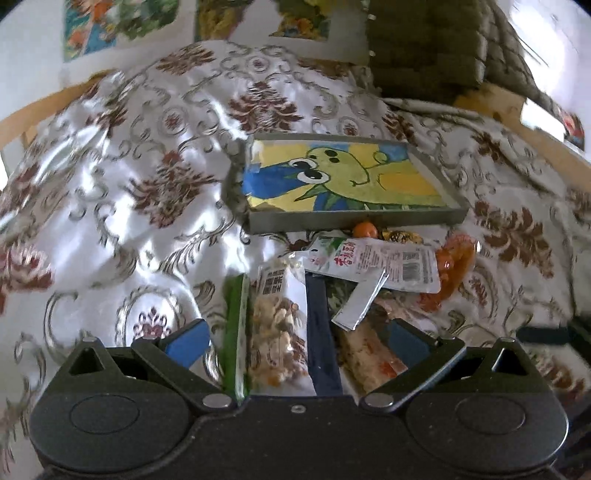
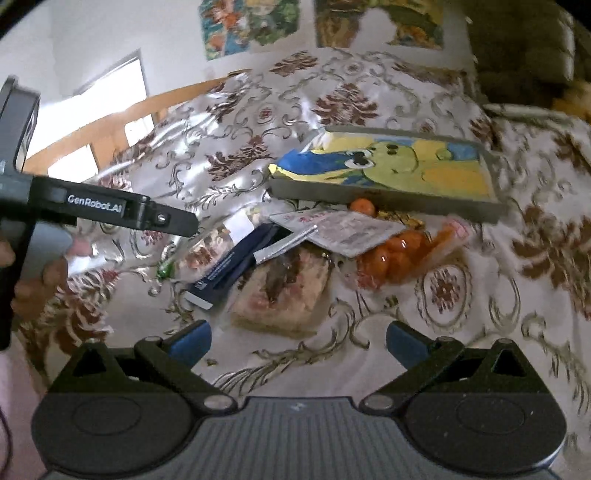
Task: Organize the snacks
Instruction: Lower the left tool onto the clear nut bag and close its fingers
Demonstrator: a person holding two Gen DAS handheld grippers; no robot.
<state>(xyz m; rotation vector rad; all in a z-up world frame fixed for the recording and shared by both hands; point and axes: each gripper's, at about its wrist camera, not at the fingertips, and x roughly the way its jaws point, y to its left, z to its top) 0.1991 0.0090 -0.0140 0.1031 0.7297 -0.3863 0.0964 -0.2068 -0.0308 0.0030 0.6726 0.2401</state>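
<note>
White wall [image 2: 92,40] with colourful pictures [image 2: 251,26], wooden frame [image 2: 110,122], floral satin cloth [image 1: 122,184], daylight

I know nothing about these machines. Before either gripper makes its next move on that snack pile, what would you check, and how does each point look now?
1. Left gripper open: ok.
2. Right gripper open, nothing held: ok.
3. Shallow grey tray with the cartoon picture free of snacks: ok.
4. Clear packet of pale nut snacks lies between the left gripper's fingers: ok.
5. Dark blue flat packet free to lift: not ok, other packets overlap it.
6. Left gripper low enough to grip: cannot tell.
</note>
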